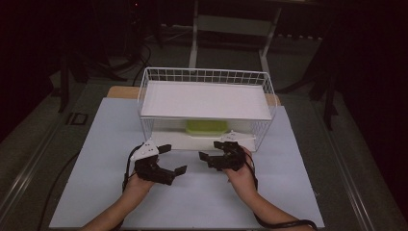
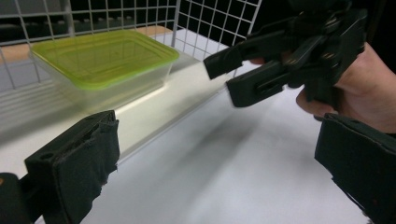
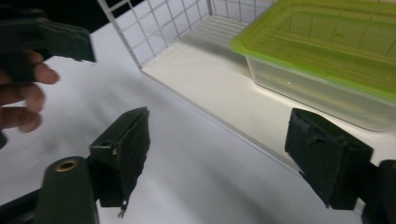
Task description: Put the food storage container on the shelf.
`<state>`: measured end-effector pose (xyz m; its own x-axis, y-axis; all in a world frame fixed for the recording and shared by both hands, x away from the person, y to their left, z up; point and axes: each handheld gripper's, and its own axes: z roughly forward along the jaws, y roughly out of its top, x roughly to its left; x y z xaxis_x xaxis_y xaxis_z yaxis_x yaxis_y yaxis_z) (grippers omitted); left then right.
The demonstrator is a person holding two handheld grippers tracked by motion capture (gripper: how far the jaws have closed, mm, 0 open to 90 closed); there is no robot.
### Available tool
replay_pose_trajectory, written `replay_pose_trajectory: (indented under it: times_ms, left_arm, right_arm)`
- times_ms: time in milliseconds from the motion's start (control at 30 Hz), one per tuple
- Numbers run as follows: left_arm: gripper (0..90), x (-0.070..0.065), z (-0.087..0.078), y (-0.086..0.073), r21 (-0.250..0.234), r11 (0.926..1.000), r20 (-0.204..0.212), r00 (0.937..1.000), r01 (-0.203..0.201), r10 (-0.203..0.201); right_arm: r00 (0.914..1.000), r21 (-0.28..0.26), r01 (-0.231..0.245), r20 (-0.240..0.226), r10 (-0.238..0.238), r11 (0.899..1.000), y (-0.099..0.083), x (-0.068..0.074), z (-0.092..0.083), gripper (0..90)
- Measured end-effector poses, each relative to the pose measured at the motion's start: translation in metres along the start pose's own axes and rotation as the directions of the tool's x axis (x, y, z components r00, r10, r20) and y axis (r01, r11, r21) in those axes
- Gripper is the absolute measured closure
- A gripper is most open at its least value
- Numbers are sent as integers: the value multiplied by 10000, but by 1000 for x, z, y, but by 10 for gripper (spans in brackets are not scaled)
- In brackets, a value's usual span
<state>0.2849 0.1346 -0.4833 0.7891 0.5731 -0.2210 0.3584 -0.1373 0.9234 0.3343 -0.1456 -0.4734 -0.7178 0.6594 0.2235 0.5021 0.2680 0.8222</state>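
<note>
A clear plastic container with a lime-green lid [image 1: 207, 126] sits on the lower board of a white wire rack [image 1: 144, 91], under its white top shelf. My left gripper [image 1: 174, 159] is held open in front of the rack, left of centre, angled toward the right hand. My right gripper [image 1: 210, 150] is open too, close to the rack's front edge and pointing left. Nothing lies between either pair of jaws. In the left gripper view the container [image 2: 105, 56] is ahead on the left and the right gripper [image 2: 261, 70] is opposite. In the right gripper view the container [image 3: 327, 51] is near, upper right.
The rack stands on a pale sheet [image 1: 96, 159] covering the table, with bare sheet on both sides and in front of the hands. The rack's wire side wall [image 3: 154, 32] rises beside the lower board. Dark floor, cables and stand legs surround the table.
</note>
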Motion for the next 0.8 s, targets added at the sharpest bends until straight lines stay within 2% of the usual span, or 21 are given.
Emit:
replay_pose_trajectory:
  times_ms: [100,167,233,267,300,333,433,467,533,800]
  left_arm:
    - [5,-3,-3,1,187,9998,98,9999,-51,49]
    - [5,-5,-7,1,215,9997,108,9999,-70,67]
    - [5,-6,-8,1,200,9998,175,9998,-52,48]
    - [5,-8,-12,1,127,9999,351,9994,-81,76]
    - [5,-8,-12,1,127,9999,351,9994,-81,76]
    - [6,-11,-15,1,212,9994,393,9989,-283,274]
    - [5,-13,-18,0,238,9991,444,9984,-351,340]
    - [5,-15,-21,-1,270,9992,517,9983,-292,278]
    - [5,-17,-24,-2,326,9989,574,9978,-339,320]
    - [5,-24,-33,-7,405,9982,776,9962,-439,407]
  right_arm:
    - [9998,14,96,-196,-95,10000,-1,1,-9,190]
    - [9997,-146,167,-188,-170,9998,-4,2,-15,188]
    - [9998,-67,195,-102,-196,9998,-5,3,-18,188]
    - [9996,-170,251,-95,-252,9995,-9,4,-23,189]
    - [9996,-170,251,-95,-252,9995,-9,4,-23,189]
    - [9992,-125,397,11,-397,9991,-12,5,-27,190]
    - [9989,-91,465,-63,-465,9989,-15,7,-30,190]
    - [9973,-131,732,28,-731,9972,-18,9,-34,189]
    - [9964,-59,847,81,-846,9964,-21,12,-38,190]
    - [9965,-307,827,-61,-830,9961,-30,17,-55,190]
